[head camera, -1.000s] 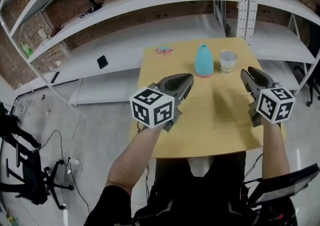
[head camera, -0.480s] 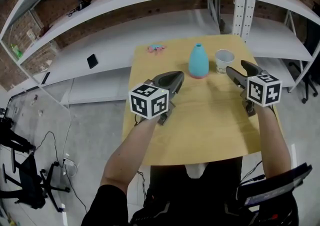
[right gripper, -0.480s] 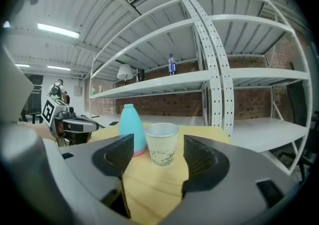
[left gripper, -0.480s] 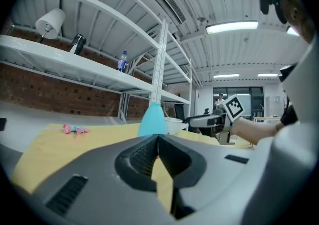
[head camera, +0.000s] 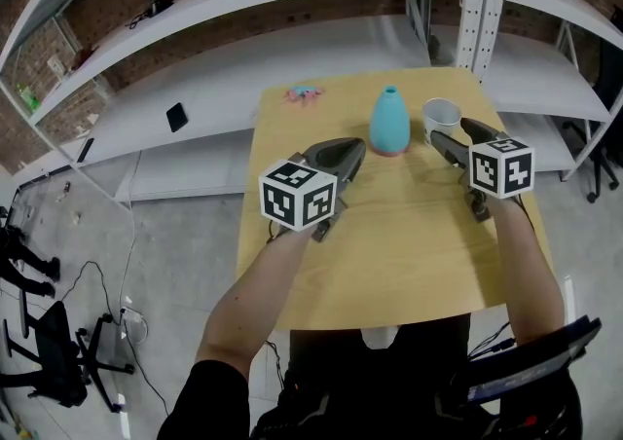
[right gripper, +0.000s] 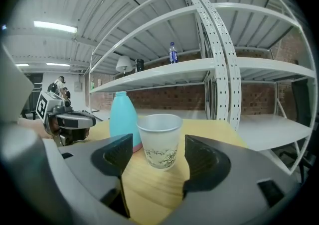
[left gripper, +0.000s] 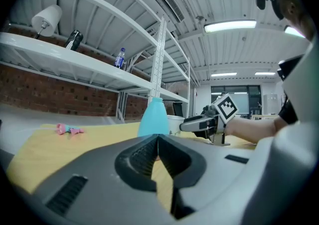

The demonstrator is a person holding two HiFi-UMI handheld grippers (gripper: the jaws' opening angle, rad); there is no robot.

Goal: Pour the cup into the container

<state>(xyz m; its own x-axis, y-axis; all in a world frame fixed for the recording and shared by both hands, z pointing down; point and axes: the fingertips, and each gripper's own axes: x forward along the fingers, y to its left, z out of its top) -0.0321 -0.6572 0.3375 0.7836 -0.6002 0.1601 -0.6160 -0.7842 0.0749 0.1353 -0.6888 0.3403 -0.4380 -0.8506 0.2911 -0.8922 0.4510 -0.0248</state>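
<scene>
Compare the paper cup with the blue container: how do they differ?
The cup is white with a leafy print; the container is turquoise with a pink base. The cup is short with a wide open mouth; the container is taller and tapers to a narrow neck. Both stand upright on the wooden table.

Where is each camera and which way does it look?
Head view: on the head, looking down at the table; forearms show.
Left gripper view: on the left gripper, facing the blue container; shut jaws show.
Right gripper view: on the right gripper, facing the cup; its empty jaws have just been opening.
Shared: all see that container.
</scene>
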